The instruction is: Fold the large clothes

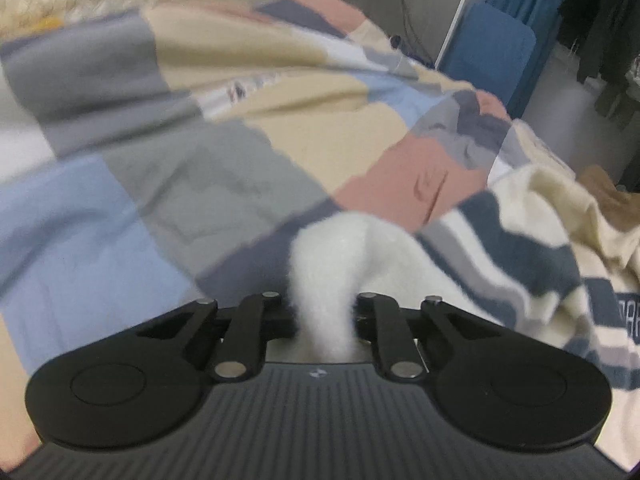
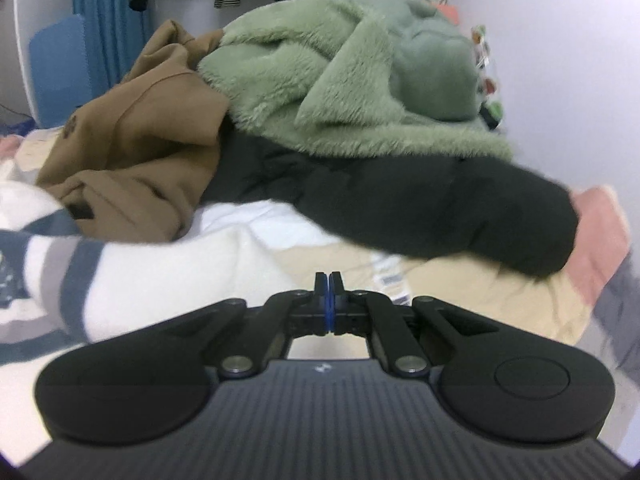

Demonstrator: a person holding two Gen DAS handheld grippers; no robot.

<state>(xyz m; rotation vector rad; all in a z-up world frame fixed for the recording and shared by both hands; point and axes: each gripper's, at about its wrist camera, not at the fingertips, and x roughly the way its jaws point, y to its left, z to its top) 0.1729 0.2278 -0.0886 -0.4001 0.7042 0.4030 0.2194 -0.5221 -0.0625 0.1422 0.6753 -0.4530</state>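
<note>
Left gripper [image 1: 324, 312] pinches white sweater [image 1: 400, 264] cloth; right gripper [image 2: 328, 292] closed, empty, sweater at its left. Pull taut, keep the grip firm while folding over the bed [image 1: 160, 184].

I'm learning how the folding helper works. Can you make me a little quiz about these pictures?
1. True or false: the left gripper is pinching a bit of the fluffy white striped sweater.
2. What is between the tips of the right gripper? A) a brown top, B) nothing, C) a green fleece.
3. Fill in: the green fleece lies on top of a ____ garment.

Key:
1. True. White fuzzy cloth is caught between its jaws, over the patchwork quilt.
2. B. Its jaws are shut together and bare.
3. Black. The black garment is under the fleece, with the brown top beside it.
</note>
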